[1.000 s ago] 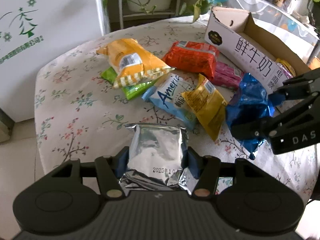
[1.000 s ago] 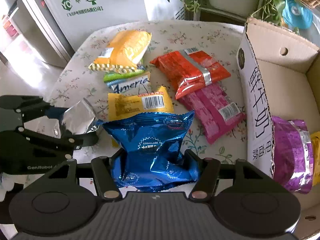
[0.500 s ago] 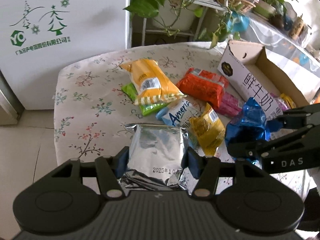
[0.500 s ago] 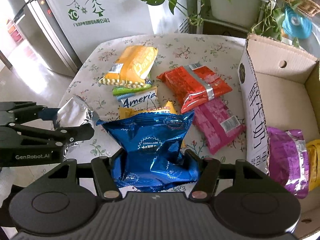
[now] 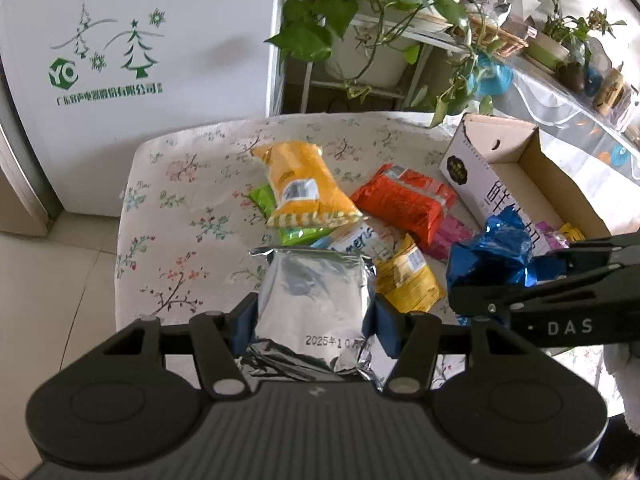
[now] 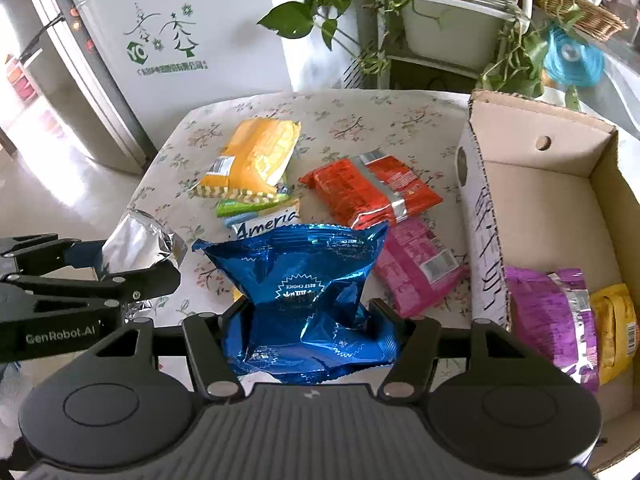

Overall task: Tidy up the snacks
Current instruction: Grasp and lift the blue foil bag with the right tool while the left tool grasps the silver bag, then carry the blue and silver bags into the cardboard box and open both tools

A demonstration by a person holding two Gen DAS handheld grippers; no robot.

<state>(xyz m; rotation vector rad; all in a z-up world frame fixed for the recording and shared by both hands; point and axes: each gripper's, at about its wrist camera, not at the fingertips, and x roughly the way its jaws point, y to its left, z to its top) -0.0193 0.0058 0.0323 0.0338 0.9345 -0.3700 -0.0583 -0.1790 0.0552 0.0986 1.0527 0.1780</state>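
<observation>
Right wrist: yellow packet (image 6: 614,330) half-hidden.

- Silver packet (image 5: 316,304): bare foil, shiny and crinkled.
- Blue packet (image 6: 308,300): glossy metallic film, heavily creased.
- Orange packet (image 6: 256,160) and red packet (image 6: 368,196): smooth plastic film with a sheen; the red one carries a silver foil strip.
- Cardboard box (image 6: 540,184): matt brown board inside, white printed face outside.
- Worktop (image 5: 180,200): covered in matt floral cloth.
- Left gripper (image 5: 316,320) and right gripper (image 6: 310,328): matt black plastic, ribbed body.
</observation>
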